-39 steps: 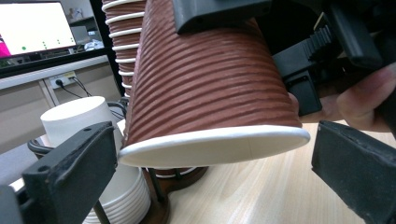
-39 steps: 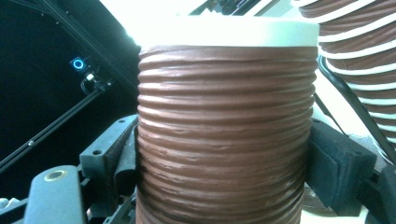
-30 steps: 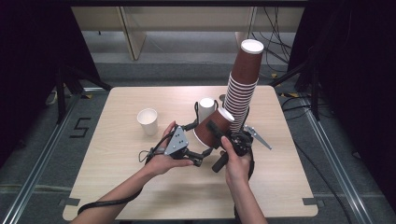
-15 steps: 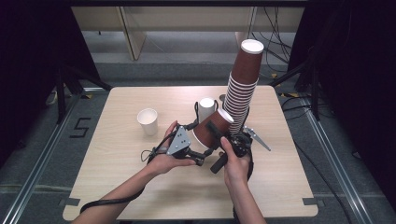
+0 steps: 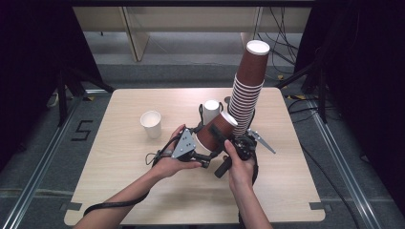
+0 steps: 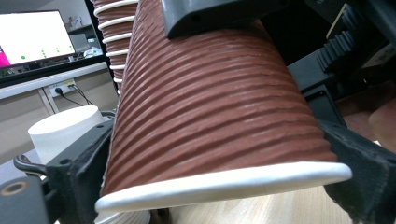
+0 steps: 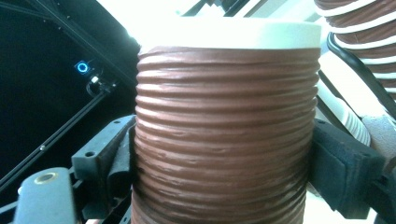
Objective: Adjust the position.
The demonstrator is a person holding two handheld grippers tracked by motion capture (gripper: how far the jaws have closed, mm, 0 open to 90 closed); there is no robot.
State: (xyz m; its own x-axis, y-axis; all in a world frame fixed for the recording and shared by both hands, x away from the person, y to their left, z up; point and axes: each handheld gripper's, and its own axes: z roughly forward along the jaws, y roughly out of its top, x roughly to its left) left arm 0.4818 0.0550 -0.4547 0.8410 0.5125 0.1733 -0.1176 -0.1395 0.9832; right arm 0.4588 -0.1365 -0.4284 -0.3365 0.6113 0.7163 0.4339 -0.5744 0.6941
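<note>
Holding one brown ribbed cup (image 5: 216, 131) between both grippers above the table (image 5: 119, 191), tilted, white rim up toward the tall stack.

Left first: white cup (image 5: 151, 123) stands alone on the table, well apart from my jaws, off to their left. My left gripper (image 5: 200, 153) sits at the lower end of the brown cup. In the left gripper view the brown ribbed cup (image 6: 210, 107) fills the gap between my two black jaws, and both jaws sit against its sides near the white rim. These jaws have just been closing, with the cup between them; I read them as clamped on it. A second white cup (image 6: 63, 131) shows beyond the left jaw in that view, and on the high view it stands just behind the held cup (image 5: 210, 110).

My right gripper (image 5: 228, 143) comes at the same cup from the other side. In the right gripper view the brown cup (image 7: 224, 130) stands upright between the jaws, and both pads touch the ribbed wall. These jaws have just been opening a bit, yet contact stays on both sides, so clamped on the cup.

Right of the jaws: the tall stack of brown cups (image 5: 248, 90) rises from the table, just beside the held cup.
</note>
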